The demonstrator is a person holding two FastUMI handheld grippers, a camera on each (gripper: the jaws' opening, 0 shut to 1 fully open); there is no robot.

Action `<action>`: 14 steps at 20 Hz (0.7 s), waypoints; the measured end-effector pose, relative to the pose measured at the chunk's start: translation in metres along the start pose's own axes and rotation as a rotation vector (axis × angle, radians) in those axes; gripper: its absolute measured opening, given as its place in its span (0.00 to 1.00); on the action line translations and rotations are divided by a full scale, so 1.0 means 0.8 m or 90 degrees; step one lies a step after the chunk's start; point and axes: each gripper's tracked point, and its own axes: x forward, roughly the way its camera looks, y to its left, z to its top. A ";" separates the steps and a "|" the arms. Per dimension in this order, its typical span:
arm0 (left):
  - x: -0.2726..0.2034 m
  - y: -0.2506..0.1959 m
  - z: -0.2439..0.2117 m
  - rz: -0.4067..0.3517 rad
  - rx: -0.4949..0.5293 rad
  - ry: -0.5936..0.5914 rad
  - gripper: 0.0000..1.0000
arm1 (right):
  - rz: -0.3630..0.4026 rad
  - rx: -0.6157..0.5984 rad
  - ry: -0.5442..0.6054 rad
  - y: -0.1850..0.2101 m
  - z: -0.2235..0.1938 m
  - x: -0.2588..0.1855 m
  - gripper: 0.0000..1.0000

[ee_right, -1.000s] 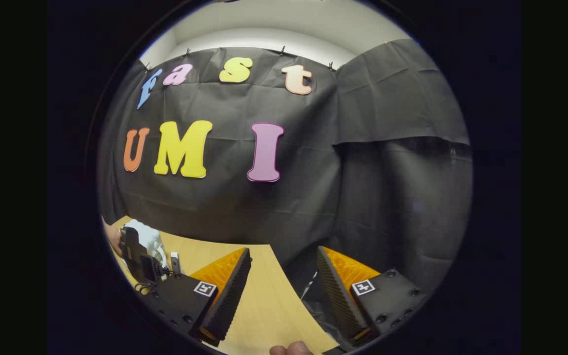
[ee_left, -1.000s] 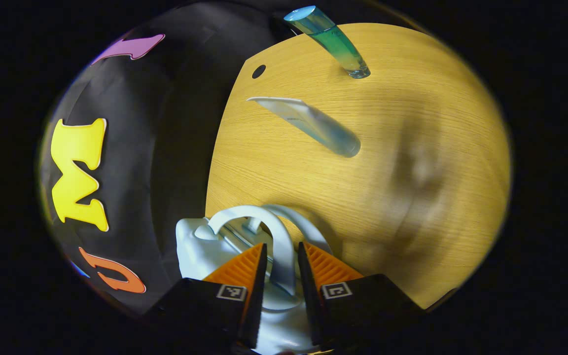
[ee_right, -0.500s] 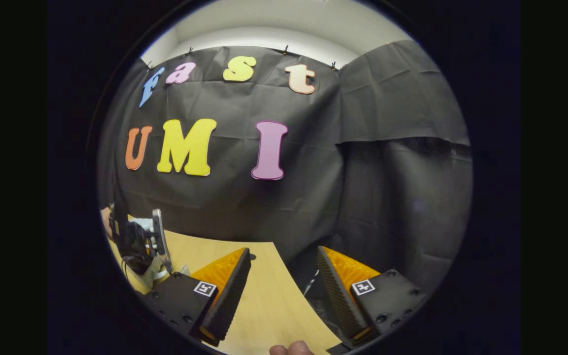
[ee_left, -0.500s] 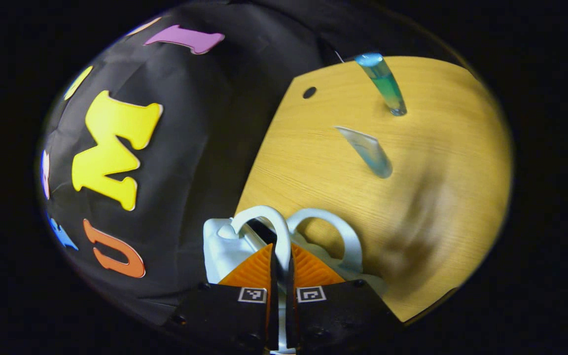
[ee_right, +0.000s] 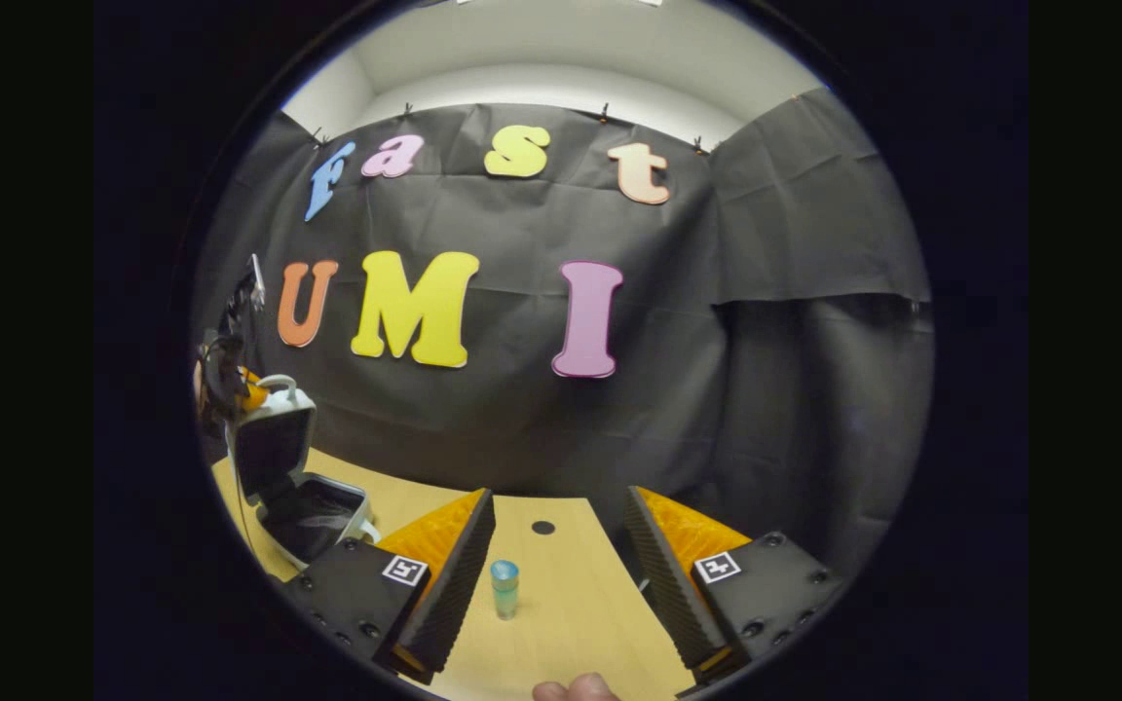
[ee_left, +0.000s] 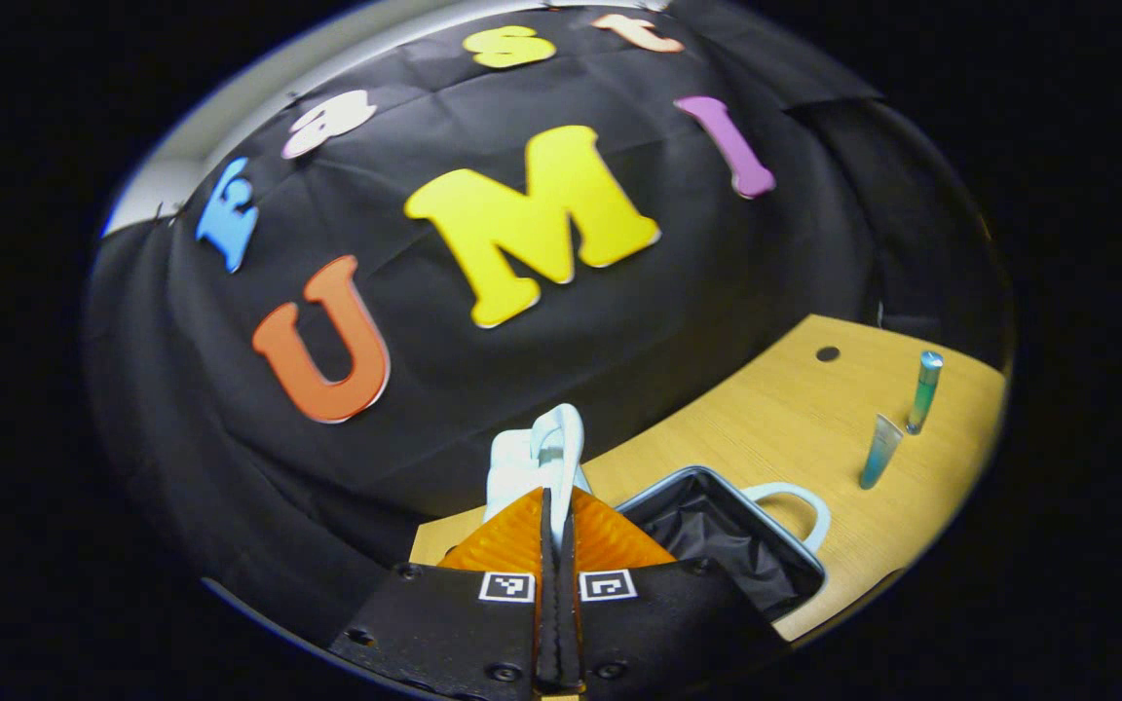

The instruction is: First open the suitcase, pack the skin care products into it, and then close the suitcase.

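Suitcase (ee_left: 717,526) open on the wooden surface (ee_left: 795,409): in the left gripper view its lower half lies flat with a dark lining showing and a pale looped handle on its right side. The lid (ee_left: 522,467) stands raised, seen edge-on just above the left claw (ee_left: 555,545). That claw is clenched on the lid handle (ee_left: 561,443), both fingers pressing together on the pale loop that rises between them.

Two skin care items stand on the surface to the right of the suitcase, well apart from it. The tube (ee_left: 879,451) is nearer, with its flat end up. The bottle (ee_left: 923,391) stands upright just beyond it, blue-green with a lighter cap. A small dark hole (ee_left: 827,353) marks the surface farther back.

In the right gripper view the suitcase (ee_right: 313,511) sits at far left, lid (ee_right: 274,443) up and tilted back, dark inside. The left claw (ee_right: 247,394) is at the lid's top edge beside the handle. The right claw (ee_right: 556,574) is released, fingers spread wide and grasping nothing, hovering over the surface (ee_right: 571,604). The bottle (ee_right: 504,588) stands upright between those fingers but farther off, nearer the left finger and touching neither. A fingertip (ee_right: 576,689) shows at the bottom edge.
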 end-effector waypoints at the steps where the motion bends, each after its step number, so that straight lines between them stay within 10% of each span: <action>1: -0.009 0.017 0.002 0.017 -0.026 -0.006 0.03 | 0.008 0.002 -0.002 0.009 0.004 0.002 0.81; 14: 0.032 0.199 -0.239 0.069 -0.414 0.017 0.03 | 0.056 -0.081 0.017 0.073 0.019 0.024 0.80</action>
